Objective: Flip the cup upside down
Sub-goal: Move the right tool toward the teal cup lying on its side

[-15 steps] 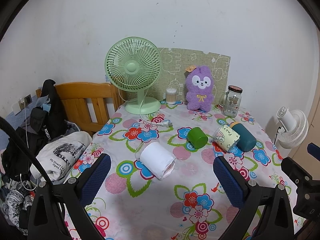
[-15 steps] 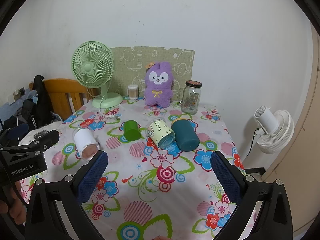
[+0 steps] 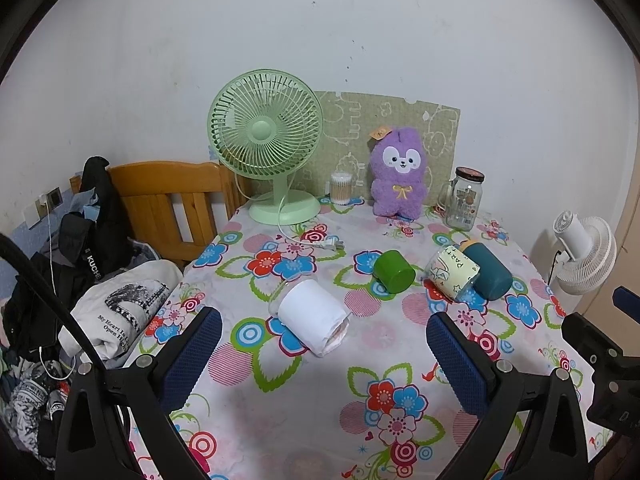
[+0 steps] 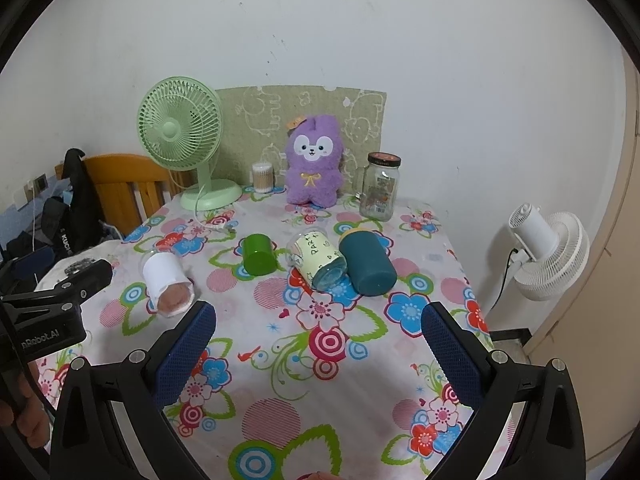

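Note:
Several cups lie on their sides on the flowered tablecloth (image 3: 304, 412). A white cup (image 3: 313, 317) (image 4: 168, 284) lies nearest, at the left. A green cup (image 3: 394, 271) (image 4: 259, 254) lies in the middle. A pale yellow printed cup (image 3: 452, 273) (image 4: 318, 259) touches a dark teal cup (image 3: 489, 271) (image 4: 367, 264) on the right. My left gripper (image 3: 324, 360) is open and empty, short of the white cup. My right gripper (image 4: 320, 354) is open and empty, short of the yellow and teal cups.
At the table's back stand a green desk fan (image 3: 266, 148), a cotton swab jar (image 3: 341, 188), a purple plush toy (image 3: 398, 178) and a glass jar (image 3: 464, 198). A wooden chair (image 3: 168, 204) with clothes stands left. A white floor fan (image 4: 548, 252) stands right.

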Available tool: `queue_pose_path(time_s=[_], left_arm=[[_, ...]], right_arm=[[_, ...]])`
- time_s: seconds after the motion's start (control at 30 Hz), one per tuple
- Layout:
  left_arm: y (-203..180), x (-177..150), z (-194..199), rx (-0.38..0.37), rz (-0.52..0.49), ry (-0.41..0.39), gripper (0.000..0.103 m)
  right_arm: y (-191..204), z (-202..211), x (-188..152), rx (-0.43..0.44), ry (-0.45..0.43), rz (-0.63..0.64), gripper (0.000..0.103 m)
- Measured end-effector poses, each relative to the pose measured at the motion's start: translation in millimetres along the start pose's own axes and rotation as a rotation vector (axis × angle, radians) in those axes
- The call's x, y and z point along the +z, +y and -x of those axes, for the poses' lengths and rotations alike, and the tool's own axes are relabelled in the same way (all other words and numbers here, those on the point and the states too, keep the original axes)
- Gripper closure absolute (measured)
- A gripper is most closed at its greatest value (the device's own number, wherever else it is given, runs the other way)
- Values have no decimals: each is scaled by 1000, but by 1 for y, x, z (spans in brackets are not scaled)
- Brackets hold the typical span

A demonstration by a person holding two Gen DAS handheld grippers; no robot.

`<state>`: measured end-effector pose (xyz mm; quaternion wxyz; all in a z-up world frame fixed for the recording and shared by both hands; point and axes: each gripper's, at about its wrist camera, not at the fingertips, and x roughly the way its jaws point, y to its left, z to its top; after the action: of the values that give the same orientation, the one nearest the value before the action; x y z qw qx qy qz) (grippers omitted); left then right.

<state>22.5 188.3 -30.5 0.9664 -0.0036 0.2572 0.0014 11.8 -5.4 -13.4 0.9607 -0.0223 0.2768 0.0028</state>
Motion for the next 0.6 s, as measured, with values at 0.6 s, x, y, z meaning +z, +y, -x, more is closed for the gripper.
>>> queue_pose_path(time_s=[0.6], left_arm=[[-26,16,-32,-41,-139,54,0]], right_arm=[[-30,-58,14,0,101,54,0]])
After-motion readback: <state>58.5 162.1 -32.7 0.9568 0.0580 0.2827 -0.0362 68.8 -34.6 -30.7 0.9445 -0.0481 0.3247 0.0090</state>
